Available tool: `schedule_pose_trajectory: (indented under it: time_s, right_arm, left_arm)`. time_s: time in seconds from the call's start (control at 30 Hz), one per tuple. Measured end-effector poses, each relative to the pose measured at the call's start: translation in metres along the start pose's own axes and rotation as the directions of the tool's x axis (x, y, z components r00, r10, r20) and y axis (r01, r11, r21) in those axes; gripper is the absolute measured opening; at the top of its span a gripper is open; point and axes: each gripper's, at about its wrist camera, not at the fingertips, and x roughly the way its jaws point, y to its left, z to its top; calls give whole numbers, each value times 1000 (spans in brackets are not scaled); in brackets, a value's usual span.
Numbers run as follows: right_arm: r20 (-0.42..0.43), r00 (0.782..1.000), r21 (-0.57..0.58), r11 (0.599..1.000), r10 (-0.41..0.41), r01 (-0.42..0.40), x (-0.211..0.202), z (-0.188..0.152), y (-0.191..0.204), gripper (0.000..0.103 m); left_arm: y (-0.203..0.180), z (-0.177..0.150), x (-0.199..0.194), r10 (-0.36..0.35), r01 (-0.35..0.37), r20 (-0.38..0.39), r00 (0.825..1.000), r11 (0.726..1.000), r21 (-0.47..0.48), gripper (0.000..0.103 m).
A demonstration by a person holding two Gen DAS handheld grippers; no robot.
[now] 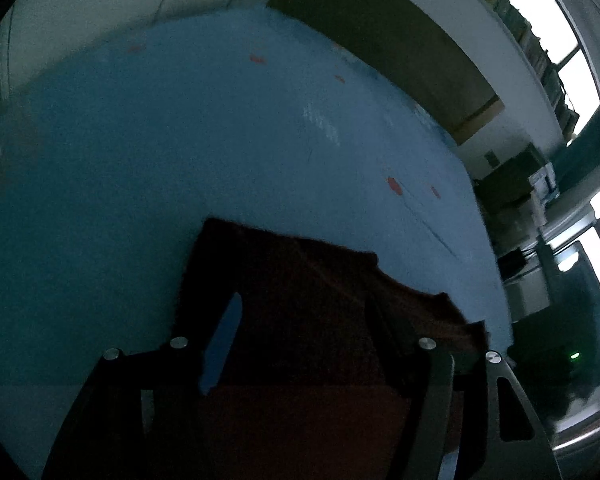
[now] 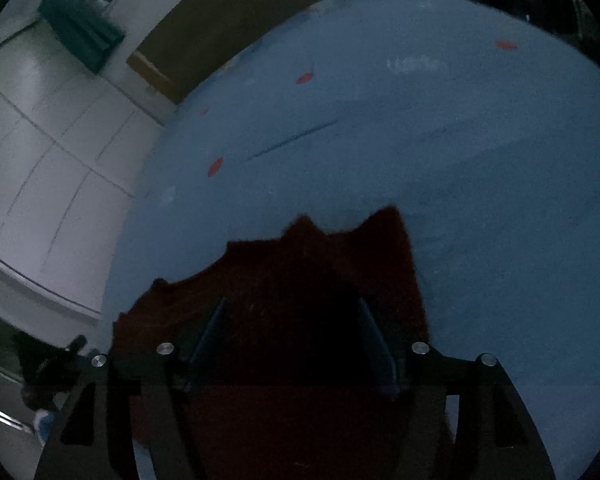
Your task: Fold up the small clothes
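A dark red garment (image 1: pixel 300 264) lies on the blue table top (image 1: pixel 220 140), its far edge uneven and stepped. My left gripper (image 1: pixel 304 300) hovers over its near part, jaws apart, with cloth below them and no pad pressing on it. In the right wrist view the same dark red garment (image 2: pixel 260 272) spreads under my right gripper (image 2: pixel 291 302), which also stands open above the fabric. The blue pads (image 2: pixel 374 340) of the right gripper show bare. The cloth under each gripper's body is hidden in shadow.
Small red marks (image 1: pixel 394 186) dot the blue table top (image 2: pixel 420 140). Beyond the table's far edge is a brown board (image 1: pixel 380 40) against a white wall. White floor tiles (image 2: pixel 40 140) lie off the table's left side. Bright windows (image 1: pixel 560 8) and shelves are at the right.
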Motion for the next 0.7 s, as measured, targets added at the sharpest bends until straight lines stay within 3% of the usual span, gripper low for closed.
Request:
schedule_pose_trajectory:
  time_s: [0.2, 0.4, 0.53, 0.6, 0.7]
  right_arm:
    - [14, 997, -175, 982, -71, 72, 10, -1, 36, 69]
    - [43, 978, -379, 903, -202, 204, 45, -19, 70, 69]
    - [25, 953, -422, 861, -301, 283, 72, -26, 62, 69]
    - [26, 950, -414, 862, -312, 294, 70, -26, 52, 69]
    - [31, 952, -397, 870, -304, 291, 60, -26, 41, 69]
  left_arm:
    - [-37, -16, 18, 58, -65, 54, 997, 989, 133, 59]
    - [-43, -47, 62, 153, -162, 58, 987, 965, 205, 59]
    - [-31, -58, 89, 226, -230, 44, 973, 946, 227, 59]
    - [-21, -65, 92, 280, -284, 52, 959, 927, 244, 59]
    - [-15, -68, 85, 290, -298, 69, 954, 925, 234, 59]
